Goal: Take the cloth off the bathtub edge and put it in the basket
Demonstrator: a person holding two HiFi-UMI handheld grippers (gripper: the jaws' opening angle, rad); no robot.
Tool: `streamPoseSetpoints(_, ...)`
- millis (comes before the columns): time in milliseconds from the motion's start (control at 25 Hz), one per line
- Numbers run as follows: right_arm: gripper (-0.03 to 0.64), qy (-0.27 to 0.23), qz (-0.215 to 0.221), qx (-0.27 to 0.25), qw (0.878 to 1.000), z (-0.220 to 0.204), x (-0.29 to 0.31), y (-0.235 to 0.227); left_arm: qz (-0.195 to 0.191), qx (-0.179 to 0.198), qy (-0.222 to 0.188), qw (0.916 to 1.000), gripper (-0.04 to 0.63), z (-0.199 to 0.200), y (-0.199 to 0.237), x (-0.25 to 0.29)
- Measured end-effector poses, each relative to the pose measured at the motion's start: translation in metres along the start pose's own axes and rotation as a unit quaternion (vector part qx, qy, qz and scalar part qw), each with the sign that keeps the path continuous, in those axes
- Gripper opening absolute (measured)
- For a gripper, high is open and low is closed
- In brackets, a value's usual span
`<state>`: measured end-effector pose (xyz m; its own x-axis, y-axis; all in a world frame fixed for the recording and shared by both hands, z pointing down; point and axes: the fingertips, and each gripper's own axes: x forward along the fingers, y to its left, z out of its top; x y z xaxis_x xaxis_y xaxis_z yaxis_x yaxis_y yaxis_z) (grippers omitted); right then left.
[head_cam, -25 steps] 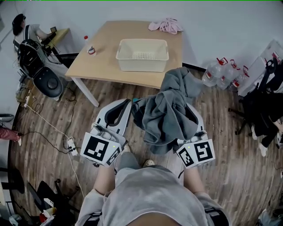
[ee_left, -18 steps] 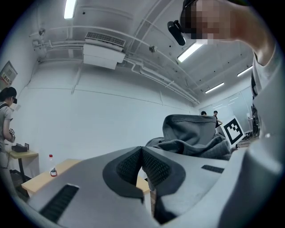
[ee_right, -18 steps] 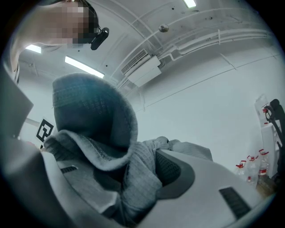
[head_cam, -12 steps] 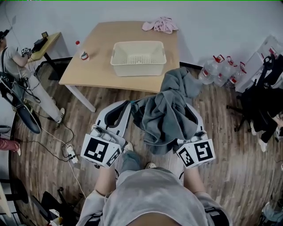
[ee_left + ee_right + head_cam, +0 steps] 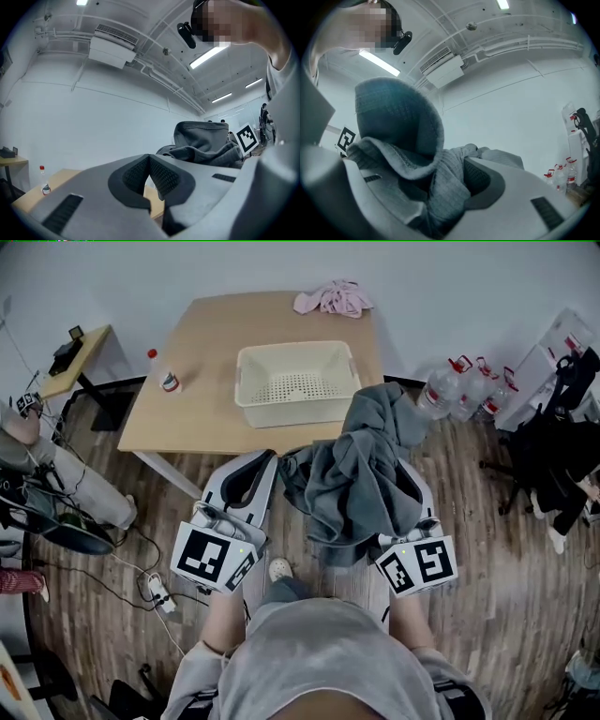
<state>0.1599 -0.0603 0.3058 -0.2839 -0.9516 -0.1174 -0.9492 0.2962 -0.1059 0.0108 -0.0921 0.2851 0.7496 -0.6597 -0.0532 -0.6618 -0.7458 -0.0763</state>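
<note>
A grey cloth [image 5: 361,474] hangs bunched over my right gripper [image 5: 450,173], which is shut on it; grey fabric fills the gap between the pads [image 5: 483,176] in the right gripper view. The folds cover that gripper's tips in the head view. My left gripper [image 5: 272,458] is held level beside it, its pads [image 5: 161,176] meeting at the tip with nothing between them; the cloth [image 5: 206,145] shows to its right. The cream basket [image 5: 298,382] stands empty on the wooden table [image 5: 202,399] just ahead of both grippers.
A pink cloth [image 5: 330,300] lies at the table's far edge and a small bottle [image 5: 167,379] near its left side. Water jugs [image 5: 459,390] stand on the floor right of the table. A person's leg [image 5: 66,484], cables and a power strip [image 5: 159,592] are at left.
The table and basket have come closer and lower in the head view as I moved toward them. Both grippers and the cloth keep the same pose.
</note>
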Motion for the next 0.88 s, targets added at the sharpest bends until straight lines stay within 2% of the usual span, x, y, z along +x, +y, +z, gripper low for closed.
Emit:
streamPoseSetpoints(480, 0.16, -0.007, -0.048, 0.002, 0.999, -0.015, 0.079, 0.01, -0.04, 0.002, -0.001, 0.9992, 0.0, -0.01, 0.087, 0.029)
streamPoseSetpoints(880, 0.16, -0.008, -0.072, 0.004, 0.997, -0.023, 0.116, 0.027, -0.064, 0.0, 0.0, 0.998, 0.0, -0.019, 0.133, 0.031)
